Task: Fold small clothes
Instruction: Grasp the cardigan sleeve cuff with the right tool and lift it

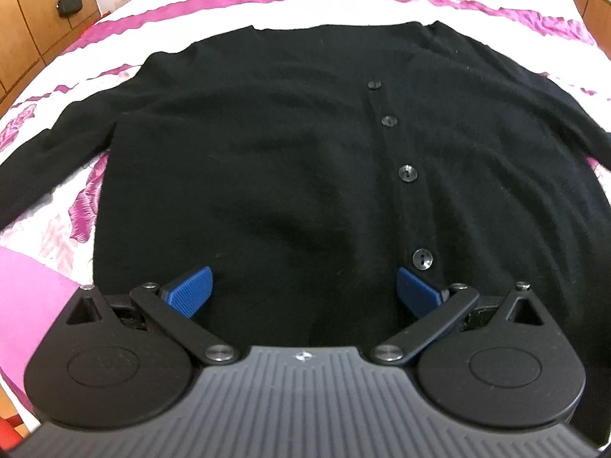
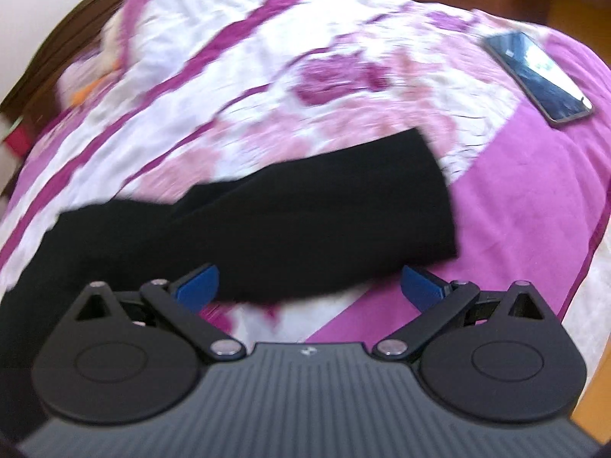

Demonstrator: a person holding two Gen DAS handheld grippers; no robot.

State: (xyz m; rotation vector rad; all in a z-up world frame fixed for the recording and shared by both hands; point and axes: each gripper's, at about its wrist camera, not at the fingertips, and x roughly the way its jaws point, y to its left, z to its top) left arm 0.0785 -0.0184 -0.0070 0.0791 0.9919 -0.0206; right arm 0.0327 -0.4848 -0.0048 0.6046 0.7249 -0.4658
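Left gripper (image 1: pixel 303 292): jaws spread wide, nothing pinched, blue pads (image 1: pixel 190 291) hovering over hem end of black cardigan (image 1: pixel 267 160). Cardigan spread flat, front up, on pink-and-white floral bedspread (image 1: pixel 305 0); row of dark buttons (image 1: pixel 407 173) running away from right pad; sleeves splayed out both sides.

Right gripper (image 2: pixel 309 286): also wide apart, gripping nothing, poised over one sleeve (image 2: pixel 305 221) lying across bedspread, cuff end toward right. Phone (image 2: pixel 538 76) lying well beyond cuff, on plain pink border. Right view pretty blurry.
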